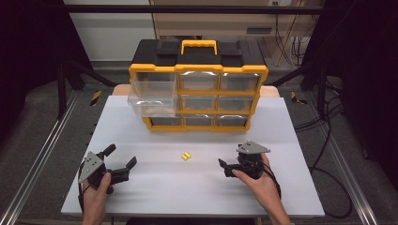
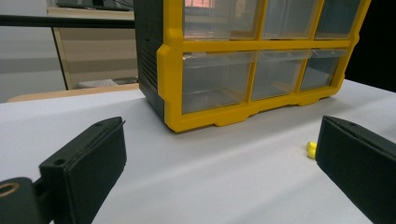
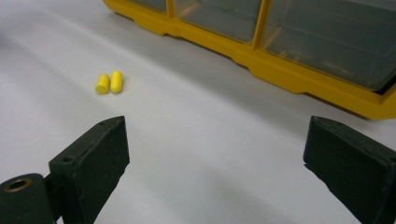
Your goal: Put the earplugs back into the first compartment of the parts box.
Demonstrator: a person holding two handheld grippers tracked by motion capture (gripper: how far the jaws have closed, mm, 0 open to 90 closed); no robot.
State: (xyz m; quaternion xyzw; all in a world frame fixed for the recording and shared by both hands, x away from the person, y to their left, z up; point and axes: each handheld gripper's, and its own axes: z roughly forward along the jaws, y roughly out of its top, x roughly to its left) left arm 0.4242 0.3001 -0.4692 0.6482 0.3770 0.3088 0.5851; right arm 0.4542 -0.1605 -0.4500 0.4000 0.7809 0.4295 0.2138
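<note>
Yellow foam earplugs (image 1: 186, 156) are seen lying side by side on the white worktop (image 1: 281, 187), between the left tongs (image 1: 123, 161) and right tongs (image 1: 224, 168), both held wide open and empty. Being judged light and squashy, they are best pinched gently across the middle.

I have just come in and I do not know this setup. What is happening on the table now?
A person holds a gripper in each hand over a white table. The left gripper and the right gripper are both open and hold nothing. Between them lie two small yellow foam earplugs, side by side and untouched. Behind them stands a yellow and black drawer organizer; its top-left clear drawer is pulled out.
</note>
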